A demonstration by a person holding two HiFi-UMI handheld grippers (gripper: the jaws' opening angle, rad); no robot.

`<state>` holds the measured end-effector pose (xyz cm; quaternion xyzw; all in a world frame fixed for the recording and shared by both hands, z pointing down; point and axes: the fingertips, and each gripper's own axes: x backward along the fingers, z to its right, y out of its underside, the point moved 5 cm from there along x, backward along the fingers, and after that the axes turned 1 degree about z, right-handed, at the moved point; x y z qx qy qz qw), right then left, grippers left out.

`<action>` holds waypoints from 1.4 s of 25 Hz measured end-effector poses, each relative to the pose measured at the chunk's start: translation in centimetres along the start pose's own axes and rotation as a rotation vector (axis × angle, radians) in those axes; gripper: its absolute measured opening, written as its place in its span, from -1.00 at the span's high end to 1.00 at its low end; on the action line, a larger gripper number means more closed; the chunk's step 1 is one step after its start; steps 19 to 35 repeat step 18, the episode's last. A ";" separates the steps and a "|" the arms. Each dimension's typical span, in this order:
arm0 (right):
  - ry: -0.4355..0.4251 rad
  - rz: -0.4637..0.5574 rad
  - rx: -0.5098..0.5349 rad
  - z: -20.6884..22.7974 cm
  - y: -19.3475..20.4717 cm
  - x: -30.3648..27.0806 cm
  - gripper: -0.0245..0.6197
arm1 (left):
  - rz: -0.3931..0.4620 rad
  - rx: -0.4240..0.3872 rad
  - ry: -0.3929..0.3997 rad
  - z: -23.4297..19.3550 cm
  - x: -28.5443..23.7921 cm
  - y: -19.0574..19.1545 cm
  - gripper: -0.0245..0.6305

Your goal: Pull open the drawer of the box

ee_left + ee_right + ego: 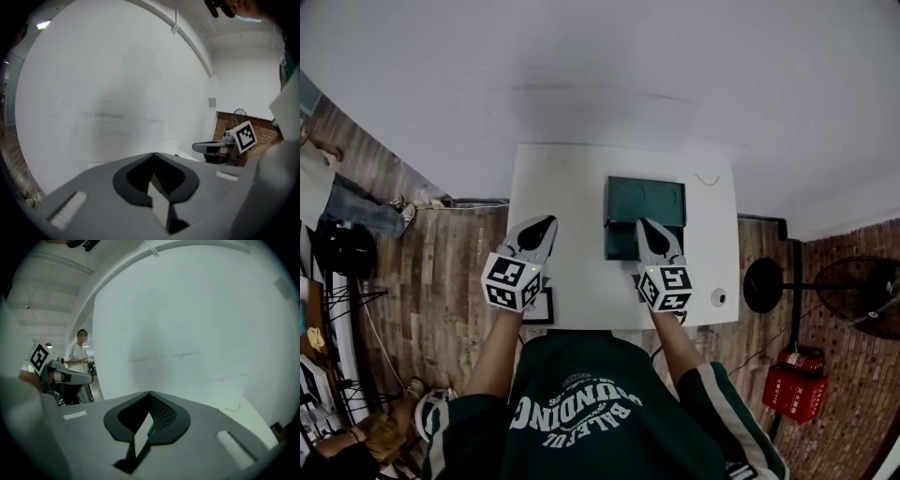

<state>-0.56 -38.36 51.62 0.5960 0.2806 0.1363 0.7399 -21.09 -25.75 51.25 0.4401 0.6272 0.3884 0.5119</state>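
Note:
A dark green box (pixel 645 200) sits on the white table (pixel 562 187), and its drawer (pixel 621 242) juts out from the near side toward me. My right gripper (pixel 643 223) hovers above that drawer, partly covering it; its jaws meet at the tip and hold nothing (pixel 150 392). Left of the box, over bare tabletop, is my left gripper (pixel 548 221), likewise shut and empty (pixel 153 153). Both gripper views look level at the white wall, so the box shows in neither. Each sees the other gripper off to its side (pixel 220 147) (pixel 65 376).
A small round white object (pixel 718 297) lies near the table's front right corner. A dark framed thing (pixel 539 307) sits at the front left edge. On the floor to the right are a fan (pixel 862 295) and a red extinguisher (pixel 795 386). A person (pixel 80 355) stands at the far left.

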 end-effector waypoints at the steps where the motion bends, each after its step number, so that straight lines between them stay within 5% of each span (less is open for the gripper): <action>1: -0.016 0.018 0.012 -0.5 -0.9 -0.2 0.92 | 0.010 -0.005 -0.002 -0.1 0.1 -0.4 0.77; 35: -0.053 0.036 0.030 -2.2 -2.3 -1.0 0.92 | 0.033 -0.011 -0.005 -0.8 0.1 -1.3 0.77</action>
